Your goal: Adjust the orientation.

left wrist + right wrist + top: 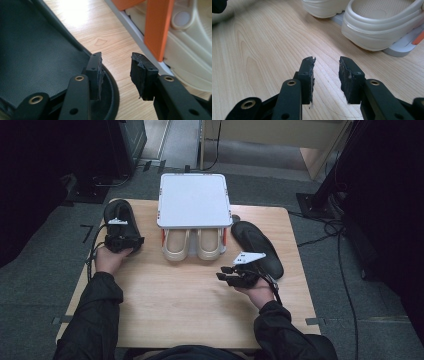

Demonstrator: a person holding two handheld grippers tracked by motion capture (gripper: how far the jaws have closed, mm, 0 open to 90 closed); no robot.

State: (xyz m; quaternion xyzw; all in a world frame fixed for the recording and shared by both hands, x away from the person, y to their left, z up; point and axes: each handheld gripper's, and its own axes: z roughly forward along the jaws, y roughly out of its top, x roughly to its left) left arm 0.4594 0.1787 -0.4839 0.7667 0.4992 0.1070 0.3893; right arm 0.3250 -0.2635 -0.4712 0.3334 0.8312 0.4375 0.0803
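Hovering left tool [116, 75] parted, empty, black shoe [37, 62] touching its left jaw, right tool [326, 78] parted over table [262, 50].

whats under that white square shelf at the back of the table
Under the white shelf sits a pair of cream clogs between orange supports. Their rounded ends stick out toward the person; the rest is covered by the top plate, so nothing further back can be made out.
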